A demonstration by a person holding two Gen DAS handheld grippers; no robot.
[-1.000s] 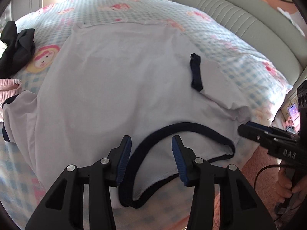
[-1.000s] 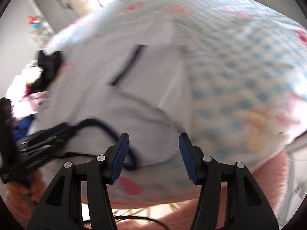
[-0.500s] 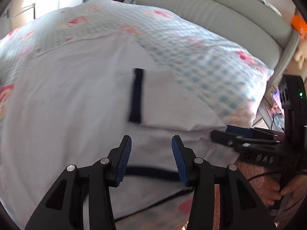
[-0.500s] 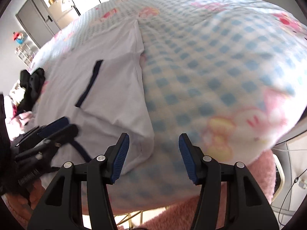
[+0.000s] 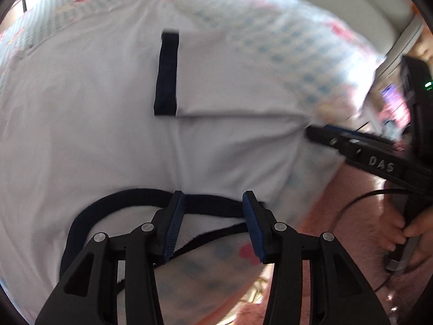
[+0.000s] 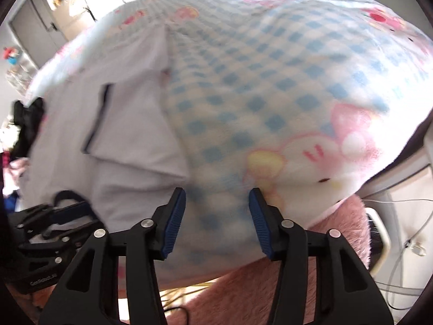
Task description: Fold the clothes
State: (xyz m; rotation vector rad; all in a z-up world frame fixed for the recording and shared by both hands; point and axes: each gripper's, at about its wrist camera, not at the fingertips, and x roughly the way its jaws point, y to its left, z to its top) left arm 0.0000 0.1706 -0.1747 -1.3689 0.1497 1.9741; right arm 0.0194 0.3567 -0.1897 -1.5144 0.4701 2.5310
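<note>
One sleeve is seen folded onto the white T-shirt, spread on the bed; further folds remain. Left gripper jaws spread above its collar; right gripper jaws spread, empty, beside the shirt.

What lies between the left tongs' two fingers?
In the left wrist view, the left tongs are open, framing the white T-shirt's navy collar and checked blanket below, nothing gripped.

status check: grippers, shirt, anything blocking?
Left gripper open over the navy collar, nothing pinched. Right gripper open over the checked blanket, beside the white T-shirt. Sleeve folded in. Nothing blocking.
</note>
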